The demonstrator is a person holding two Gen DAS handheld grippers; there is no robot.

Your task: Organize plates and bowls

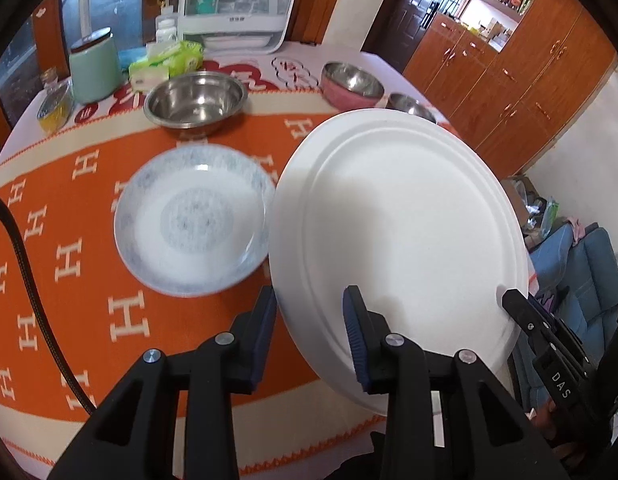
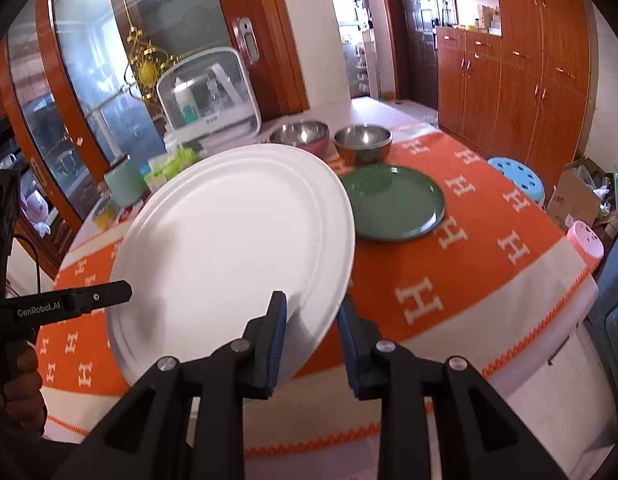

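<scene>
Above table, white plate hides bowl, tongs' grip unclear

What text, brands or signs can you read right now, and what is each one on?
"DAS": on the right claw's black body, seen from the left wrist view.
"GenRobot.AI": on the left claw's black arm, seen from the right wrist view.
"H": white letter repeated across the orange tablecloth.
Label on the white countertop box: too small to read.
Red characters on the cloth's far end: too blurred to read.

Home dining rm: tablecloth, wood cabinets
</scene>
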